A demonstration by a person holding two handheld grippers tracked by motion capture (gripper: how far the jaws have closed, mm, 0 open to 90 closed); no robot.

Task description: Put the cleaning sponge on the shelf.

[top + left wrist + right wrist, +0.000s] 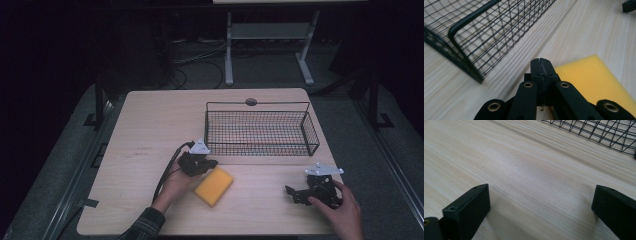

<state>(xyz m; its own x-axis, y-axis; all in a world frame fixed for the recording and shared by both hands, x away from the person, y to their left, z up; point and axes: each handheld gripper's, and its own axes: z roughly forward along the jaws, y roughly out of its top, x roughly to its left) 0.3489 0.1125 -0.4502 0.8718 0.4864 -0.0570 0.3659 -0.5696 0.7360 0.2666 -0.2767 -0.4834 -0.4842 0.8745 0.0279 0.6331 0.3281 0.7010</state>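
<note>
We locate the yellow sponge point(214, 186) flat on the surface point(150, 130), toward the near edge and a little left of the middle, turned at an angle to that edge. In the left gripper view the sponge point(589, 80) lies just beside the closed jaw tips, on their right, and partly under the tool body.

The left tool point(212, 163) sits at the sponge's far left corner – whether it touches the sponge we cannot tell. In its own view, the left tool point(541, 65) has both jaws pressed together with nothing between them. A hand point(176, 184) holds it from the near side, and a cable trails back toward the near left.

The wire basket point(260, 131) stands beyond the sponge, toward the far right part of the surface, apart from the sponge.

The right tool point(290, 192) rests near the near right corner, well apart from the sponge – its jaws point(539, 202) stand wide apart over bare wood, holding nothing. A hand point(345, 212) grips it from the near right.
</note>
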